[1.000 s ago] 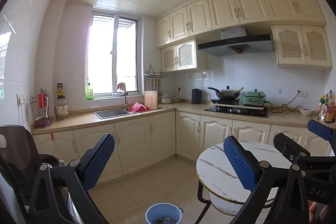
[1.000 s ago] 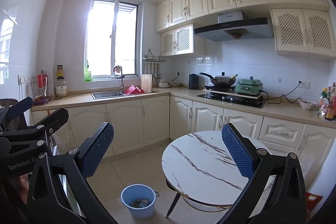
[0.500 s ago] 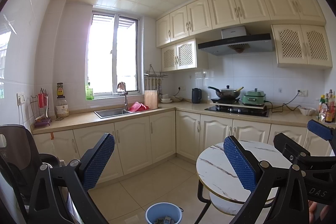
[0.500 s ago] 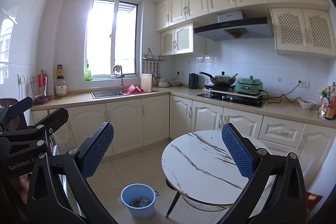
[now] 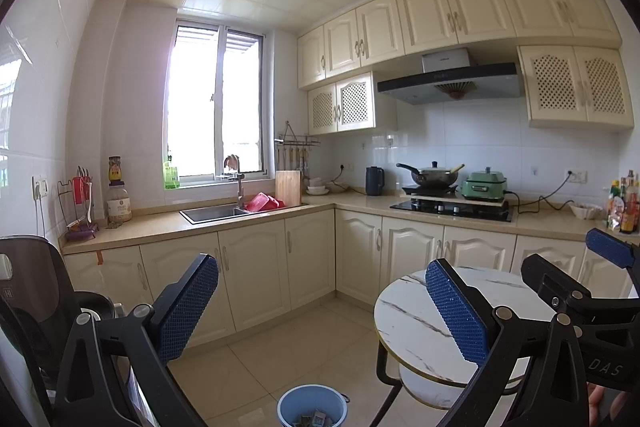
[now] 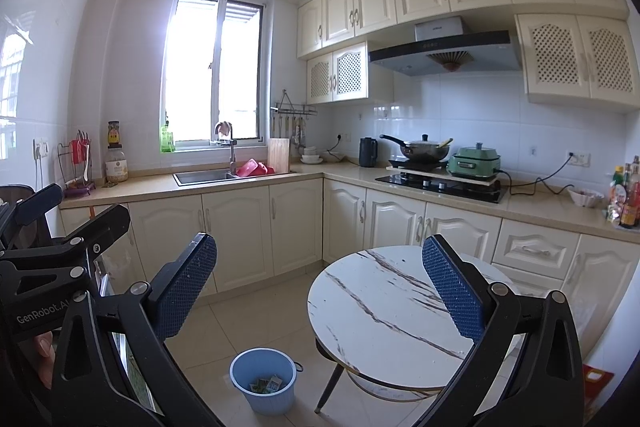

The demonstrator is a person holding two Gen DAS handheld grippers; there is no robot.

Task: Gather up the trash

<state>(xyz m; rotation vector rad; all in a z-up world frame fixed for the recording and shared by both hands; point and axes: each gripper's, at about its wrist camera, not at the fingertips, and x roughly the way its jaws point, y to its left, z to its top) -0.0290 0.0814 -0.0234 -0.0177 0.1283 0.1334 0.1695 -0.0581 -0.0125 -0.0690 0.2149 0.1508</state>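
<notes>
A light blue waste bin [image 6: 263, 381] stands on the tiled floor left of a round marble table [image 6: 384, 311]; small bits of trash [image 6: 266, 384] lie inside it. The bin also shows at the bottom of the left wrist view [image 5: 313, 406], beside the table [image 5: 412, 323]. My left gripper [image 5: 320, 307] is open and empty, held high above the floor. My right gripper [image 6: 320, 291] is open and empty, above the bin and the table's left edge. The left gripper shows at the left of the right wrist view [image 6: 52, 255]; the right gripper shows at the right of the left wrist view [image 5: 580, 291].
An L-shaped counter [image 6: 320, 171] with cream cabinets runs along the back, with a sink [image 6: 204, 175], a hob with a pan [image 6: 424, 149], a green cooker [image 6: 474, 159] and sauce bottles [image 6: 626, 197]. A dark chair [image 5: 28, 291] stands at the left.
</notes>
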